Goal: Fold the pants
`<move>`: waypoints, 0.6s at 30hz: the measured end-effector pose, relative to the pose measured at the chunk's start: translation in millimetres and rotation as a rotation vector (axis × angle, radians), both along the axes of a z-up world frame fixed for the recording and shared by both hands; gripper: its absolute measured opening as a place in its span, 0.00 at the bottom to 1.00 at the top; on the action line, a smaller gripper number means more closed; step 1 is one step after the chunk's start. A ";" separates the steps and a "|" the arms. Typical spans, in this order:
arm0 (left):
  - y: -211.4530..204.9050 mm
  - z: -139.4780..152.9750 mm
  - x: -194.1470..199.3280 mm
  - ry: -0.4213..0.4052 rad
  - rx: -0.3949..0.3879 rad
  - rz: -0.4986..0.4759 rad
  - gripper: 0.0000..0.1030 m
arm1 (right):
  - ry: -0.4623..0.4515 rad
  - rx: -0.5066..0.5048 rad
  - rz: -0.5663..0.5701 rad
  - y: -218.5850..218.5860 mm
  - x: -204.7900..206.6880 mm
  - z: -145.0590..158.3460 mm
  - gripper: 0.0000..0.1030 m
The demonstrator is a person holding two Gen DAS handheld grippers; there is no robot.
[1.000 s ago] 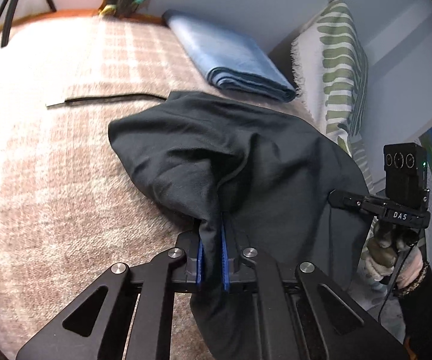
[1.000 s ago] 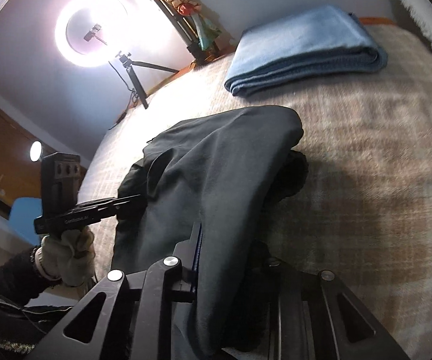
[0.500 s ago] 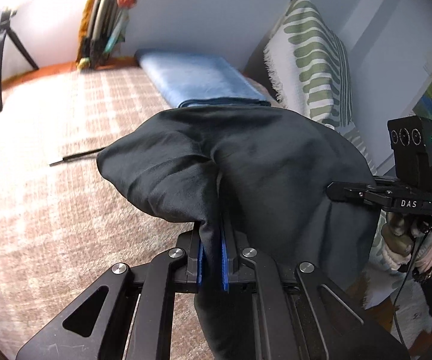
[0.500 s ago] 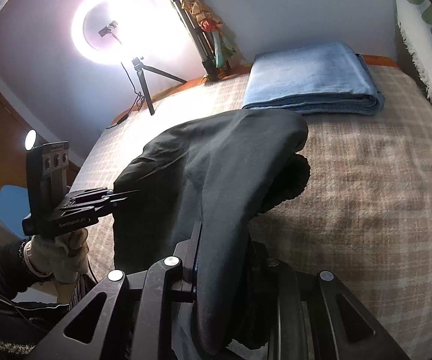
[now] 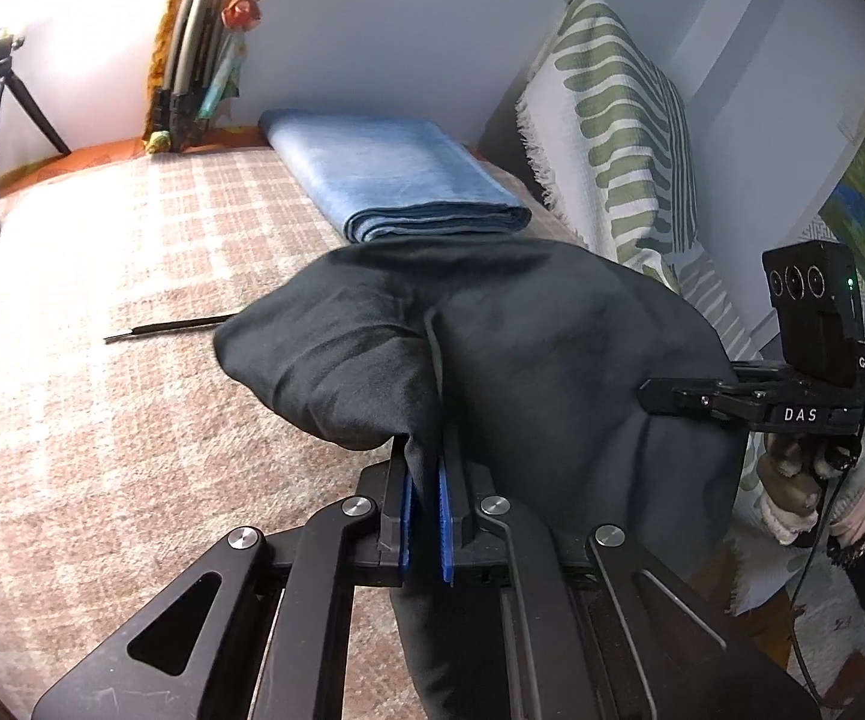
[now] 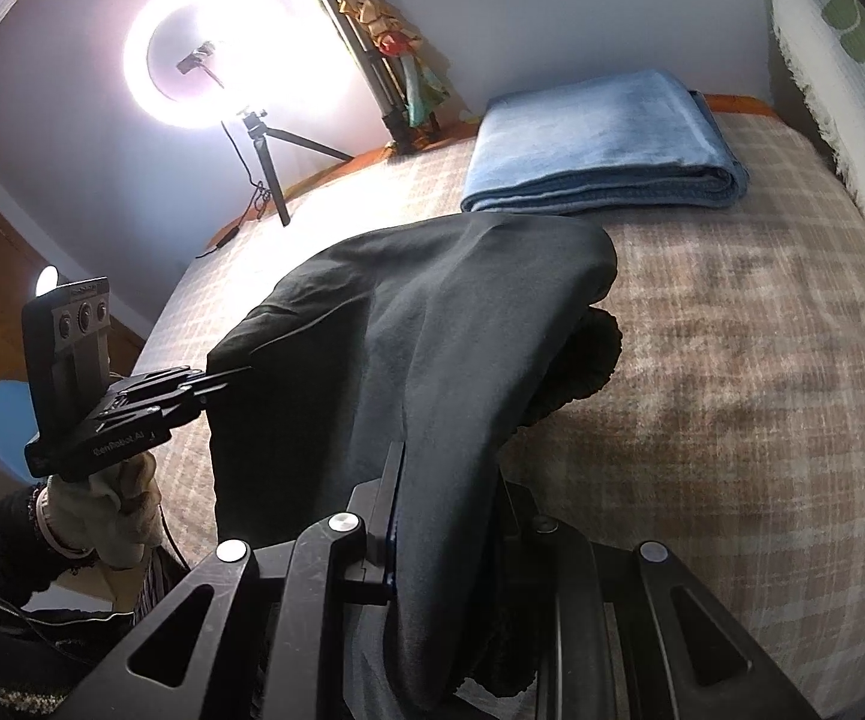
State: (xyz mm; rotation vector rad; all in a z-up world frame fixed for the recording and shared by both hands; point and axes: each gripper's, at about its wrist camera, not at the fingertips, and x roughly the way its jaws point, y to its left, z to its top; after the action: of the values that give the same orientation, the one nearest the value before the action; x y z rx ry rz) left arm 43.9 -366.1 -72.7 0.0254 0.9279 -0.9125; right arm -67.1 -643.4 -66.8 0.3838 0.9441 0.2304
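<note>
The left gripper (image 5: 426, 492) pinches one edge of the black pants (image 5: 522, 348), and the right gripper (image 6: 432, 516) clamps a thicker bunch of the same cloth, so the pants hang between them above the plaid bedspread (image 6: 762, 390). Judged from here, both grips should stay level and taut before laying the fabric flat. A folded blue blanket (image 5: 396, 180) lies at twelve o'clock, near the landing spot; a striped pillow (image 5: 618, 138) stands at two o'clock.

Folded blue blanket (image 5: 399, 180) on plaid bedspread (image 5: 102, 420), ring light (image 6: 234, 48), leaf-patterned pillow (image 5: 618, 138)
</note>
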 end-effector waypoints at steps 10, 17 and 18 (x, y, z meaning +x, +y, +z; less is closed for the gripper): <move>19.5 -37.1 34.3 0.166 -0.020 0.079 0.05 | 0.067 -0.001 -0.012 -8.7 12.3 -31.8 0.38; 34.8 -46.7 46.0 0.295 -0.073 0.089 0.55 | 0.116 0.094 -0.054 -44.3 13.3 -61.7 0.72; 35.3 -49.7 47.3 0.316 -0.083 0.092 0.56 | 0.118 0.117 -0.063 -49.6 13.5 -67.6 0.74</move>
State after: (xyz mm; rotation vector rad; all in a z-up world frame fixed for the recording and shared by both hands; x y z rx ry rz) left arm 91.2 -330.8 -122.4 -0.2364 1.1726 -0.8824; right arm -53.6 -692.9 -134.4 0.5390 1.0360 0.2075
